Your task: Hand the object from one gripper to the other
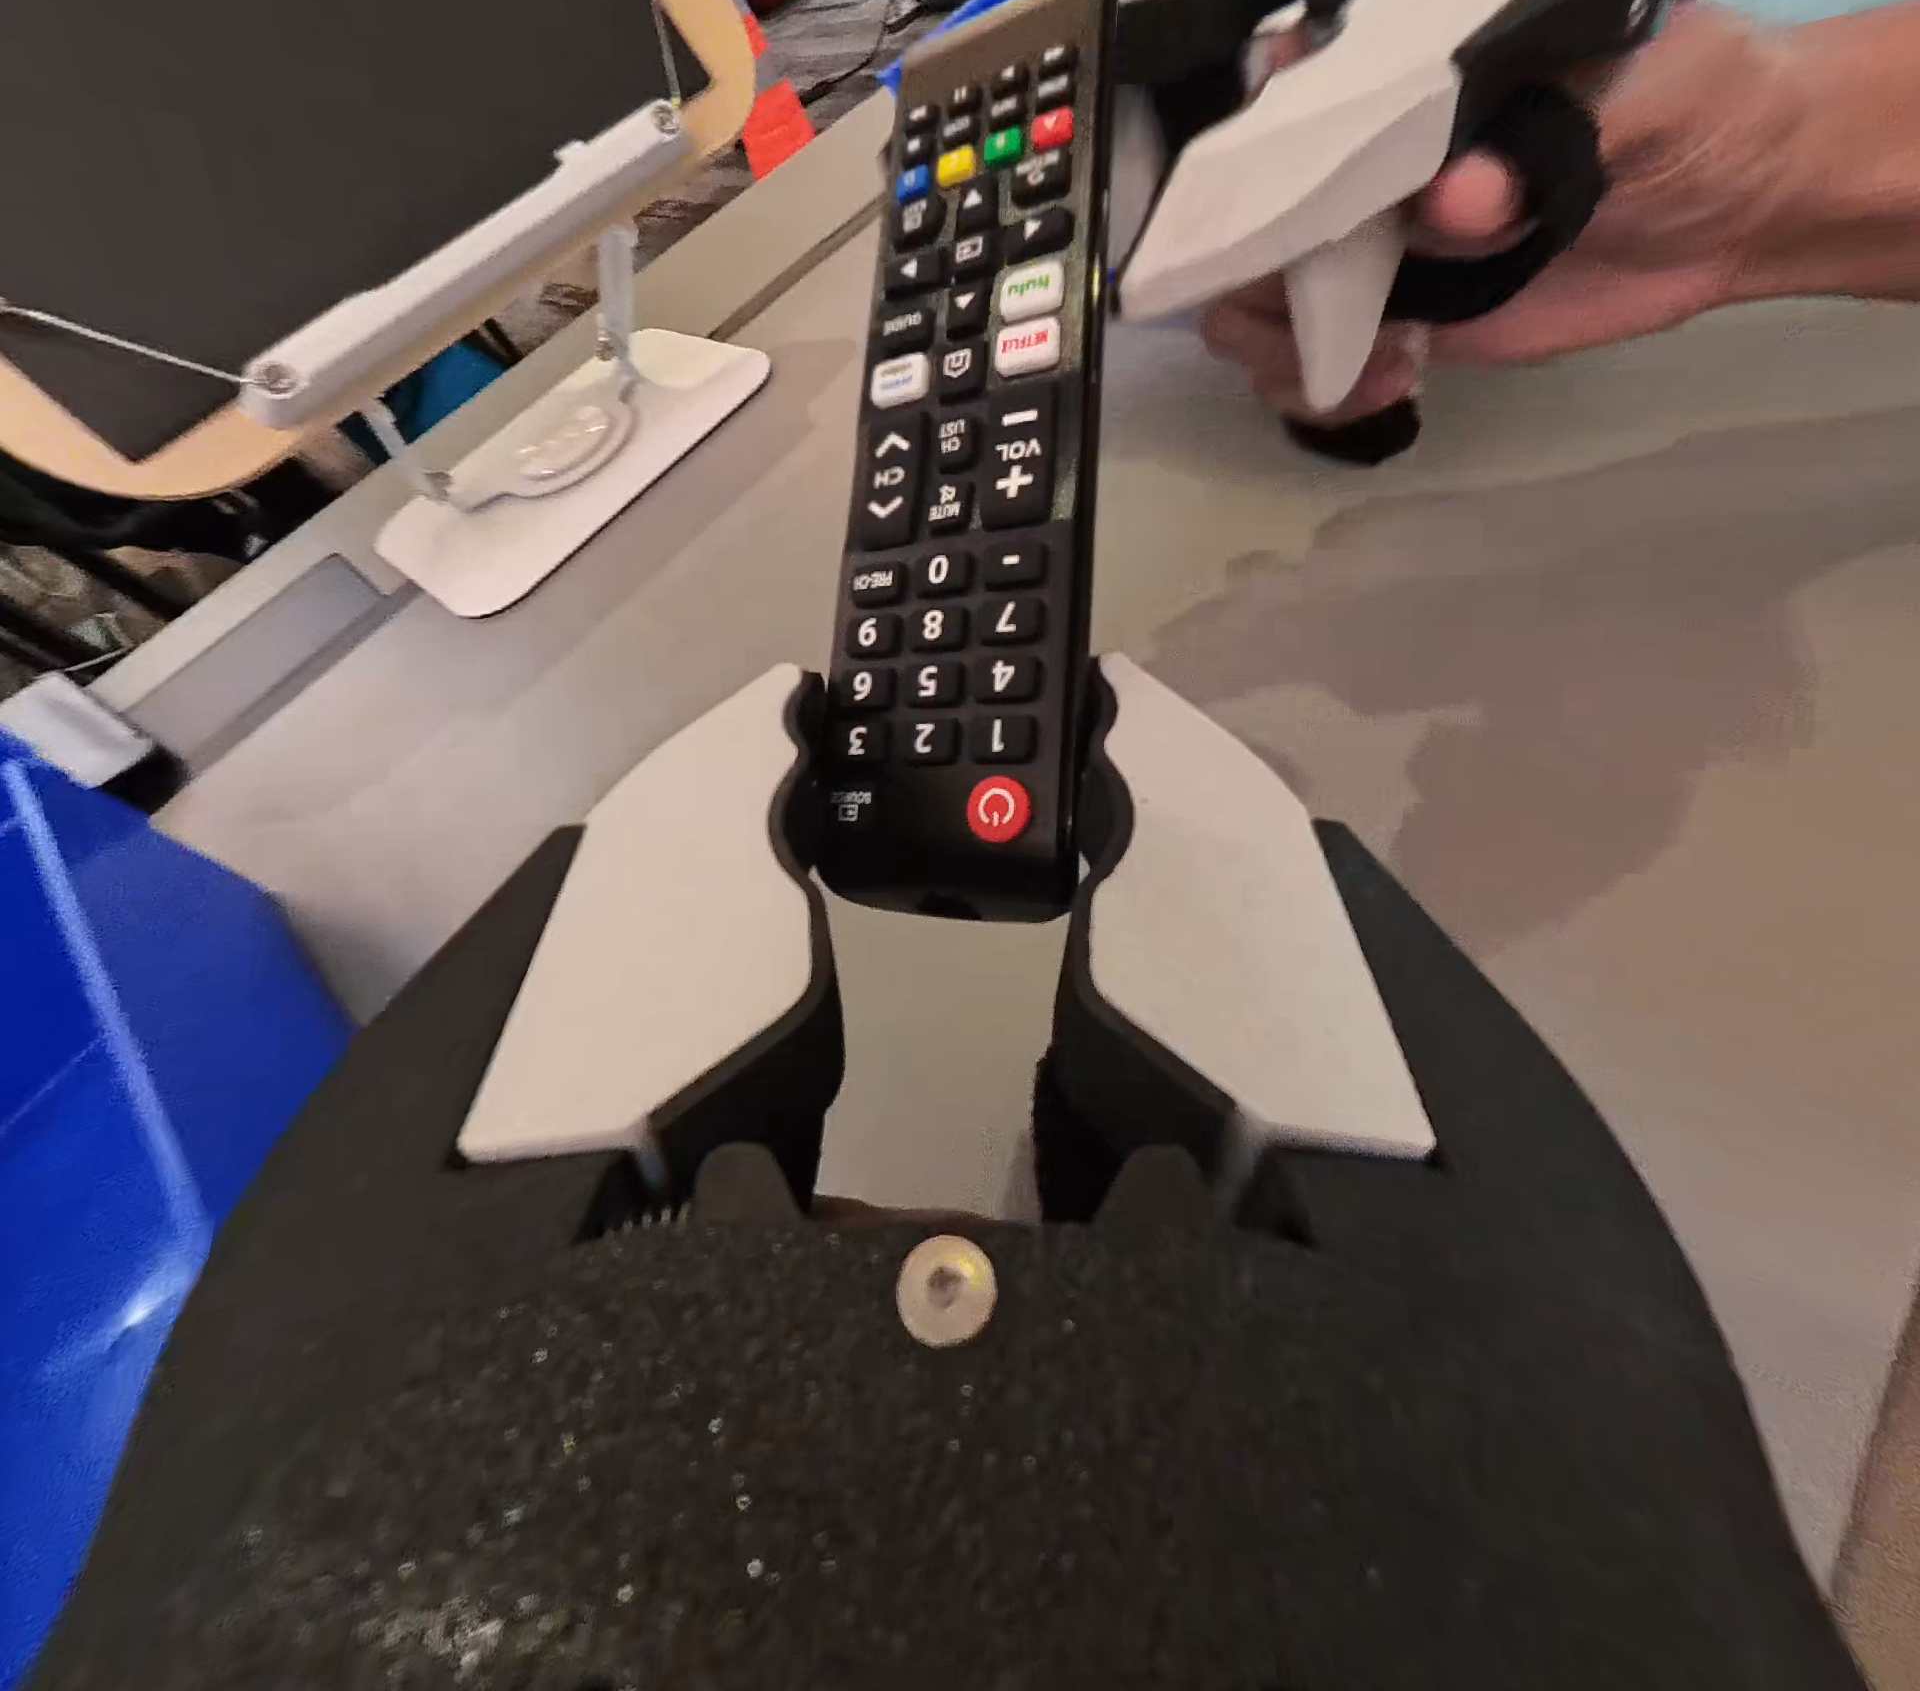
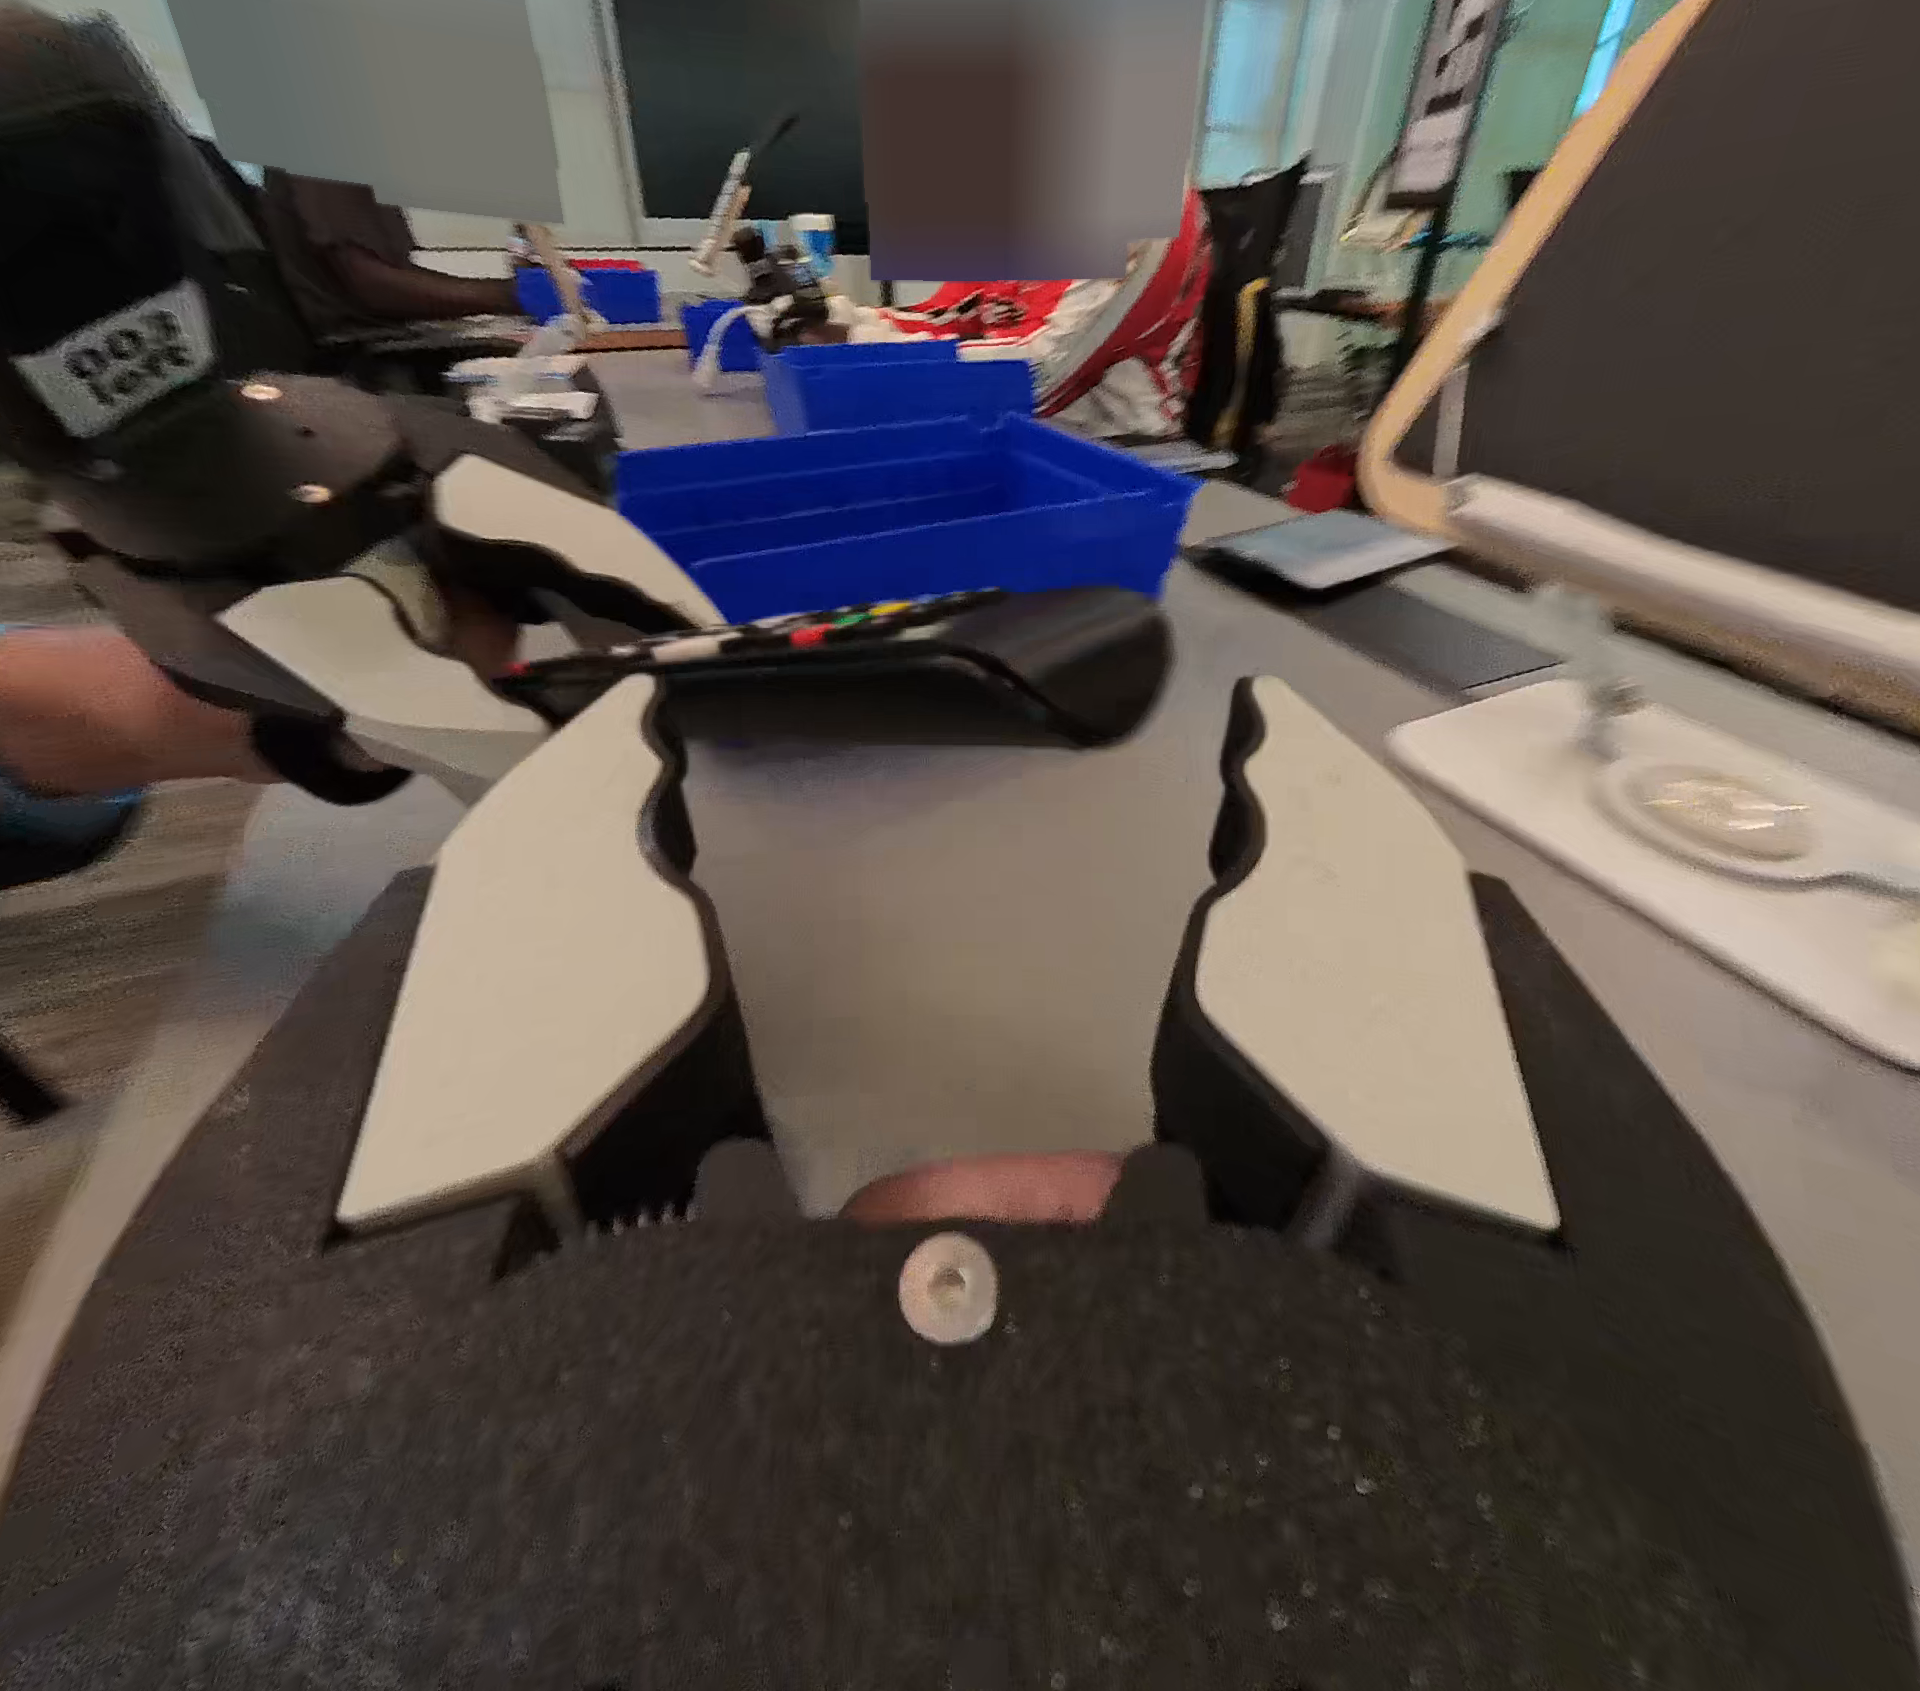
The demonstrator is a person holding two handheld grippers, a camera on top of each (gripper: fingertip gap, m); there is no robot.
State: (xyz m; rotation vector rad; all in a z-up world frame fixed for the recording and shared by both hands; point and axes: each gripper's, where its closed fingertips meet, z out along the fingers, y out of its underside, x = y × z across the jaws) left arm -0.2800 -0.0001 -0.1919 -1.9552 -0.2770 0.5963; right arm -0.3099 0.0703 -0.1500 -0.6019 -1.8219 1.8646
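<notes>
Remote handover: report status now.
Left gripper shut on the remote, power-button end. Right gripper open, just short of the remote's free end, not gripping. Nothing between them.

Bare table (image 2: 935,914) lies open below the remote (image 2: 883,665); blue bin (image 2: 904,519) behind, tablet stand (image 2: 1662,820) rightward.

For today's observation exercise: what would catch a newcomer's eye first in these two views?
First, the black remote, clamped at its power-button end by the left gripper and held out above the grey table. Next, the right gripper, open, with the remote's far end just ahead of its fingertips. Behind sits a blue bin, and a tablet on a white stand is at the table edge.
</notes>
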